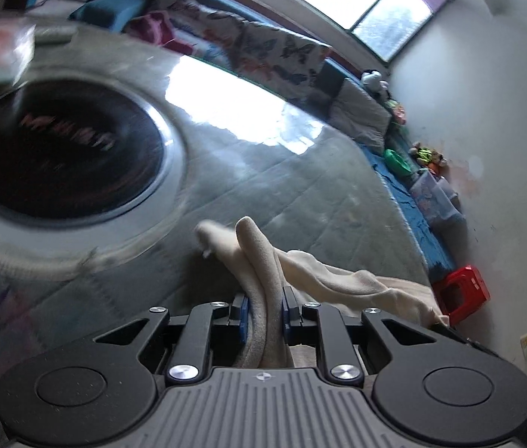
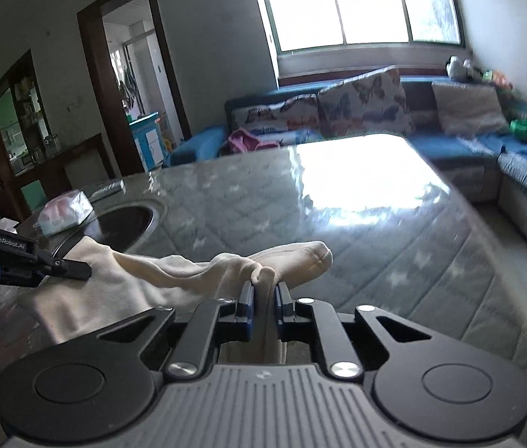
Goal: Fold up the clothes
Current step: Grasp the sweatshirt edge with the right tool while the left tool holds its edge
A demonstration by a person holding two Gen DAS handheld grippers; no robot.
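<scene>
A cream fleece garment (image 1: 312, 268) hangs between both grippers above the table. My left gripper (image 1: 263, 308) is shut on a bunched fold of it, and the cloth trails off to the right. My right gripper (image 2: 263, 291) is shut on another fold of the same garment (image 2: 173, 272), which stretches left toward the left gripper (image 2: 58, 265), seen at the left edge of the right wrist view. The lower part of the garment is hidden behind the gripper bodies.
A table with a shiny quilted grey cover (image 2: 356, 224) lies below. A round dark inset (image 1: 65, 149) and a tissue pack (image 2: 63, 211) sit at its left end. A blue sofa with butterfly cushions (image 2: 360, 104) runs along the window wall. A red stool (image 1: 461, 293) stands on the floor.
</scene>
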